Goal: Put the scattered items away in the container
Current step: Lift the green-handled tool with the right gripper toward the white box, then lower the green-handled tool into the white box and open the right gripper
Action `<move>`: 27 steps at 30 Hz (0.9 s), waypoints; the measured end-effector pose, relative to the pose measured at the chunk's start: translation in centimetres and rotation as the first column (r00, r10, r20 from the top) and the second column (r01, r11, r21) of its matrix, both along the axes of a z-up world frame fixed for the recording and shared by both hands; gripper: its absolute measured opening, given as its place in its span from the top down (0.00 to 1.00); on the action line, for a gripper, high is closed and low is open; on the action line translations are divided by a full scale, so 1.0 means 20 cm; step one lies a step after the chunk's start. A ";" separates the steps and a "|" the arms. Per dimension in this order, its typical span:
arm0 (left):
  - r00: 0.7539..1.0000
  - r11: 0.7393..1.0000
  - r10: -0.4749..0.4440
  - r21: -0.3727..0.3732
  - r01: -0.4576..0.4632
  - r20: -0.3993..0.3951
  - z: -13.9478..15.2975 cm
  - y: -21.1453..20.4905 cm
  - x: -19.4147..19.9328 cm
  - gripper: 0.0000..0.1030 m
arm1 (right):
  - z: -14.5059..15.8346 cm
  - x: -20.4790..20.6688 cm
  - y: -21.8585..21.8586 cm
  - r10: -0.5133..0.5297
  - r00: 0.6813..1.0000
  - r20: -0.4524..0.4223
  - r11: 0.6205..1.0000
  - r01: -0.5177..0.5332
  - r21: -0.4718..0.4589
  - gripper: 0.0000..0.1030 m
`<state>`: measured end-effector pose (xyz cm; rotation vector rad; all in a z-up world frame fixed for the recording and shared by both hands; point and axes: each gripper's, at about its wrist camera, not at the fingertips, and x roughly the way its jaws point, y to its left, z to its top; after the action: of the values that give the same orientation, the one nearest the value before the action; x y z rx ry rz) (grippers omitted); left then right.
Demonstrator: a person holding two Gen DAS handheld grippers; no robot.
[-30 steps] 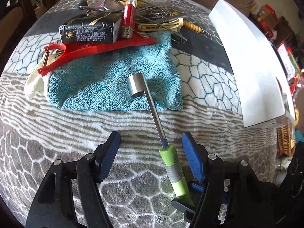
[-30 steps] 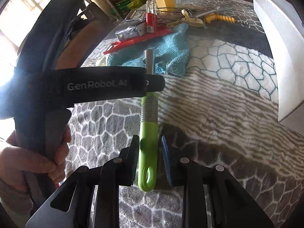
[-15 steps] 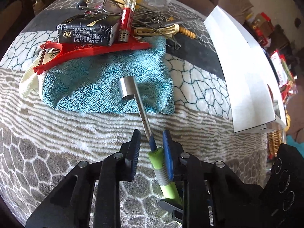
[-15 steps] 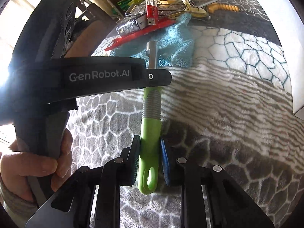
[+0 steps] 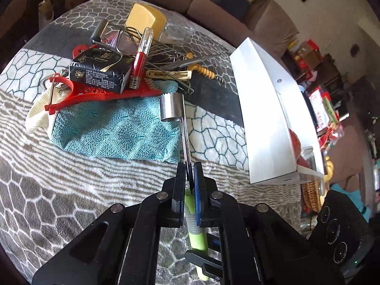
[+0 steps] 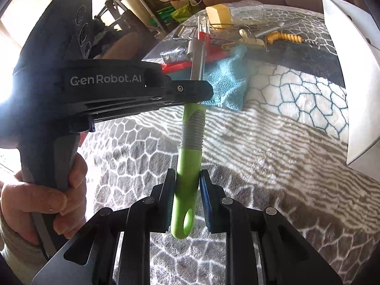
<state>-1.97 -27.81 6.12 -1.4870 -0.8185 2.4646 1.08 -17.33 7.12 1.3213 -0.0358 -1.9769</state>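
- While both tools are sharing one item, we are pinching the corer's (image 5: 184,140) thin metal shank in the left gripper (image 5: 189,174), its pads pressed together just ahead of the green handle (image 6: 190,163).
- We are also gripping that handle near its hanging loop with the right gripper (image 6: 187,199); the left pad looks to be touching the plastic, while a sliver of gap is showing at the right pad, so we judge this hold to be loose or loosening.
- We are holding the corer lifted off the patterned blanket (image 5: 71,190), its long axis running straight ahead from both grippers, with the steel cylinder head (image 5: 171,108) pointing away over the teal towel (image 5: 114,133).
- We are judging this to be a handover, with the left gripper taking the nearer-to-head hold and the right one on the tail end.
- We are seeing the white container (image 5: 266,118) to the right of the corer, its wall side-on to the tool, so the right gripper is sitting nearer to it than the left.
- We are expecting the coming move to turn on swinging the head rightward over that rim.
- We are leaving the far pile untouched: black packet (image 5: 99,71), red-capped tube (image 5: 141,57), red plastic piece (image 5: 104,92), yellow-handled corkscrew (image 5: 204,72).
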 end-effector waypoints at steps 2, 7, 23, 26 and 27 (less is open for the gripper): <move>1.000 1.000 0.001 0.015 -0.001 -0.016 0.03 0.01 -0.01 0.94 | 0.03 0.00 0.02 -0.003 1.000 -0.017 1.000 0.003 -0.001 0.80; 0.996 0.999 -0.003 0.051 0.007 -0.088 0.18 0.07 -0.02 0.94 | 0.16 -0.01 0.07 -0.018 0.999 -0.050 0.999 0.016 -0.030 0.80; 0.952 0.958 -0.221 0.137 0.253 -0.212 0.87 1.00 -0.85 0.93 | 0.88 -0.44 0.84 -0.214 0.943 -0.256 0.977 0.201 -0.077 0.79; 0.943 0.946 -0.272 0.126 0.299 -0.193 0.87 1.26 -1.10 0.93 | 0.92 -0.62 1.08 -0.269 0.928 -0.257 0.963 0.263 -0.059 0.79; 0.941 0.941 -0.288 0.131 0.313 -0.180 0.84 1.34 -1.18 0.93 | 0.92 -0.68 1.16 -0.285 0.924 -0.256 0.958 0.283 -0.047 0.79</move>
<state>-25.57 -1.11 23.01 -1.2386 -0.6807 2.2018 -12.50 5.79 25.58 1.0865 -0.1165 -2.3811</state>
